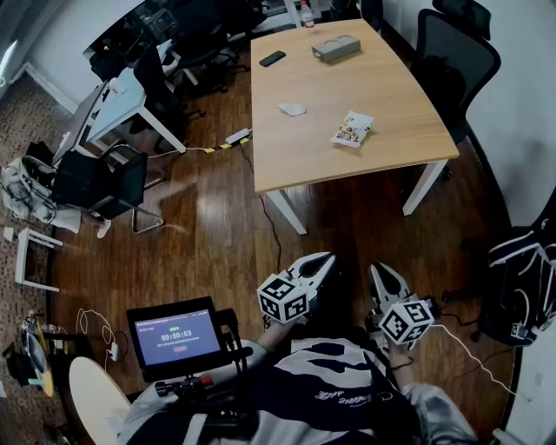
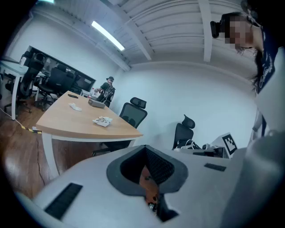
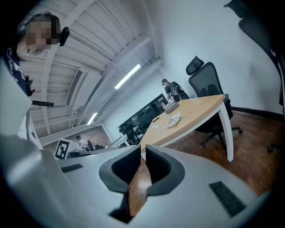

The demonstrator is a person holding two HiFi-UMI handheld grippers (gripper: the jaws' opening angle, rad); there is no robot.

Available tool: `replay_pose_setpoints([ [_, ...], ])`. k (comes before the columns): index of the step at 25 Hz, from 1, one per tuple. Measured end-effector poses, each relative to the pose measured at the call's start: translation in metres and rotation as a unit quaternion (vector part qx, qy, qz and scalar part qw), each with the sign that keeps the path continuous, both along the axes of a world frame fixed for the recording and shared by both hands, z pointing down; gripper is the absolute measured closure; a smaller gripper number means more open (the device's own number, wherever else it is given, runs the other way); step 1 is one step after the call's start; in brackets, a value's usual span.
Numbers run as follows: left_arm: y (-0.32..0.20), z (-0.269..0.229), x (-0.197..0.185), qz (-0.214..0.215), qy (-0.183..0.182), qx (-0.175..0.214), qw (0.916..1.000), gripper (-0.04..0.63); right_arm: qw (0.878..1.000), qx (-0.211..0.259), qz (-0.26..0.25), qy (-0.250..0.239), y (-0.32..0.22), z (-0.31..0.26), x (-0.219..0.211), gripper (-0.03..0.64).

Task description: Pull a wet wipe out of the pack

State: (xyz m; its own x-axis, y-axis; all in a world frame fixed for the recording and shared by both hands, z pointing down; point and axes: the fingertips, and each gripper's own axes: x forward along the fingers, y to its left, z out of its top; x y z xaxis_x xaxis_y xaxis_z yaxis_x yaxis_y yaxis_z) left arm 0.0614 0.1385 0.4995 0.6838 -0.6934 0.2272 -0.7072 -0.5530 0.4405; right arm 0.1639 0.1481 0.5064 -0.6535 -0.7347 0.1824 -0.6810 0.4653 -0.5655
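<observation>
The wet wipe pack (image 1: 352,130) is a small printed pouch lying near the front right of the wooden table (image 1: 304,156). It also shows in the left gripper view as a pack (image 2: 103,120) and in the right gripper view as a pack (image 3: 174,119). A loose white wipe (image 1: 293,109) lies left of it. My left gripper (image 1: 323,259) and right gripper (image 1: 380,269) are held close to my body over the floor, well short of the table. Both point roughly level toward it. The jaws of the left gripper (image 2: 144,153) and right gripper (image 3: 143,153) stand almost together, holding nothing.
A grey box (image 1: 336,48), a dark phone (image 1: 272,58) and a bottle (image 1: 306,14) sit at the table's far end. Black office chairs (image 1: 456,48) flank it. A timer screen (image 1: 176,335) stands at my left, a backpack (image 1: 521,287) at my right. Cables (image 1: 228,142) cross the floor.
</observation>
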Motion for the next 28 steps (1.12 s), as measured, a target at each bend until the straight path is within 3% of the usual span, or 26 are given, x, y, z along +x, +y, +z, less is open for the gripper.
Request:
replay_pose_setpoints([
  [6,-0.082,-0.004,-0.021,-0.012,0.009,0.013,0.9998,0.595,1.000,0.002,0.003,0.004,-0.070,0.000,-0.012,0.584],
  [13,-0.186,-0.014,-0.050,-0.002,0.018,0.024,0.9995,0.595,0.999,0.018,0.037,0.010,-0.175,-0.023,-0.029,0.571],
  [18,-0.248,-0.011,-0.072,-0.003,0.025,0.023,0.9994,0.595,0.997,0.005,0.077,0.012,-0.231,-0.022,-0.028,0.560],
  [28,-0.316,0.025,-0.068,0.019,0.040,-0.026,0.9987,0.595,0.995,-0.023,0.088,0.031,-0.304,-0.007,-0.019,0.530],
])
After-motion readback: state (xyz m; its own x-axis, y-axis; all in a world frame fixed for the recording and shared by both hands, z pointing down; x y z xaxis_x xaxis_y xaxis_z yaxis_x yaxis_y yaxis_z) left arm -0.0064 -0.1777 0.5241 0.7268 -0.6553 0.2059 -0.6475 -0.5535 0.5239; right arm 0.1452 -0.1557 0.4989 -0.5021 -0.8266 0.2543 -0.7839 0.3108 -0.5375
